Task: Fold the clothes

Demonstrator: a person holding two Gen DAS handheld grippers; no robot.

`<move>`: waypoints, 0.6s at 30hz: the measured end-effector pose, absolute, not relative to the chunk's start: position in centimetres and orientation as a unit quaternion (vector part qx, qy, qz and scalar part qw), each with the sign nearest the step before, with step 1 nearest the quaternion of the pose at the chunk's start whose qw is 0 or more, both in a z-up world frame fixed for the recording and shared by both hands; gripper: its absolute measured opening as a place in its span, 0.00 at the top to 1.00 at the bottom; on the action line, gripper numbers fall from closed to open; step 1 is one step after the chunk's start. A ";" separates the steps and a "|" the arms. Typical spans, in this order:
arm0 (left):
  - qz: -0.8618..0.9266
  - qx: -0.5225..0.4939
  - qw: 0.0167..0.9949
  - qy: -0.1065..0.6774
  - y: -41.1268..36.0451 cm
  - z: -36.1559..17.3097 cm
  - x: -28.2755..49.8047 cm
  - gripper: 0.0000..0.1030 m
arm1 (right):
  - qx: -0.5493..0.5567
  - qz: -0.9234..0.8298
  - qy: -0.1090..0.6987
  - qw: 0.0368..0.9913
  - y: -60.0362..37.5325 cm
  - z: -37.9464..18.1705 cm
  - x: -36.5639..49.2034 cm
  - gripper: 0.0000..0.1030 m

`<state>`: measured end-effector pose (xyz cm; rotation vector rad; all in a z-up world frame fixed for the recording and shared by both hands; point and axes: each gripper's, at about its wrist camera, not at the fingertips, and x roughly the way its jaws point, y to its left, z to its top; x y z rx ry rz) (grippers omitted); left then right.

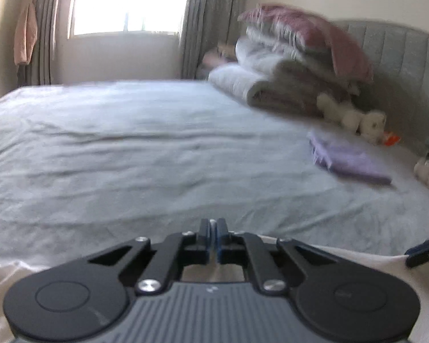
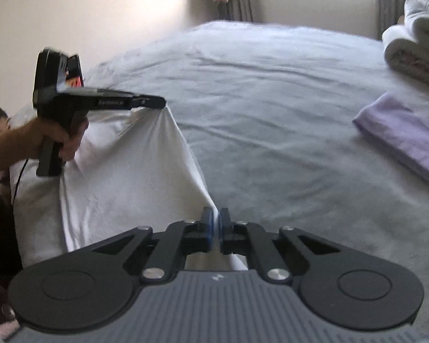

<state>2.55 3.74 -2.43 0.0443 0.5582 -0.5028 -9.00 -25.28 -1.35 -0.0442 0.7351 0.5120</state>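
Left tool [image 2: 163, 103] and right tool [image 2: 216, 223] each clamped on white cotton garment [image 2: 128, 177] edge; keep edge taut between tools, lower evenly onto grey bedsheet [image 2: 271, 114] ahead.

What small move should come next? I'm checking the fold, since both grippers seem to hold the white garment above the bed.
Probably carry it forward and lay it flat. The left gripper and right gripper are each shut on the white garment, which hangs between them over bare grey bedsheet.
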 end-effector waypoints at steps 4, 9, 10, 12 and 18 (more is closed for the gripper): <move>-0.225 0.026 0.925 0.307 3.2 -3.2 4.0 0.86 | -0.042 0.213 0.382 0.898 -25.4 -2.1 -8.3 0.85; -0.199 0.024 0.930 0.308 3.1 -1.8 3.8 0.61 | 0.001 0.213 0.374 0.902 -27.2 -1.0 -8.1 0.80; -0.199 0.026 0.929 0.312 3.0 -1.6 3.5 0.59 | 0.005 0.213 0.374 0.903 -27.4 -0.9 -8.1 0.80; -0.199 0.031 0.926 0.321 2.8 -1.2 2.9 0.54 | 0.002 0.208 0.378 0.902 -27.5 -1.0 -7.9 0.79; -0.224 0.045 0.911 0.343 1.5 -0.1 0.3 0.48 | 0.010 0.203 0.384 0.901 -28.0 -1.2 -8.4 0.66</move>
